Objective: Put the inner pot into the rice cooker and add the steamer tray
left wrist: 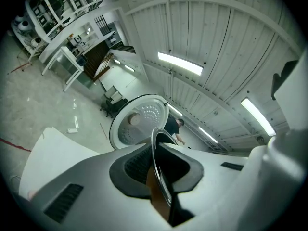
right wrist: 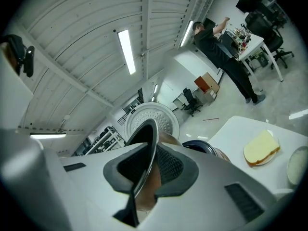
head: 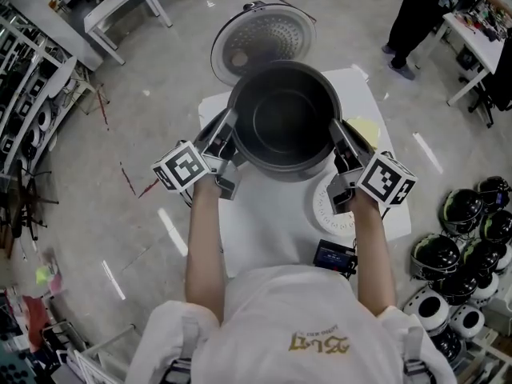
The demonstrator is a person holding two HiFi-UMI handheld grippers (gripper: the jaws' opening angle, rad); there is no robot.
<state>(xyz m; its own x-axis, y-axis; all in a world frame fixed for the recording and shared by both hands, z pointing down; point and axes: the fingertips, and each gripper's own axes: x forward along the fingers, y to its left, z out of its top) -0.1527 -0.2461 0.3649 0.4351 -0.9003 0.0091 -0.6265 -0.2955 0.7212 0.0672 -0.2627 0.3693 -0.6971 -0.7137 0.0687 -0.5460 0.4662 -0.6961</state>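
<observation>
Bench is white and stands on a pale, glossy floor marked with red streaks. Above it the dark pot hangs between the two tools. The left hand-held gripper is clamped narrow on the pot's left rim, and the right hand-held gripper is clamped the same way on its right rim. Behind the pot the cooker lid stands open; the right gripper view shows the cooker just beyond the pot. A round white tray lies on the bench under the right gripper, with a yellow slab near it. Helmets crowd the floor at the right, shelves line the left, and white tables and a standing person are farther off.
</observation>
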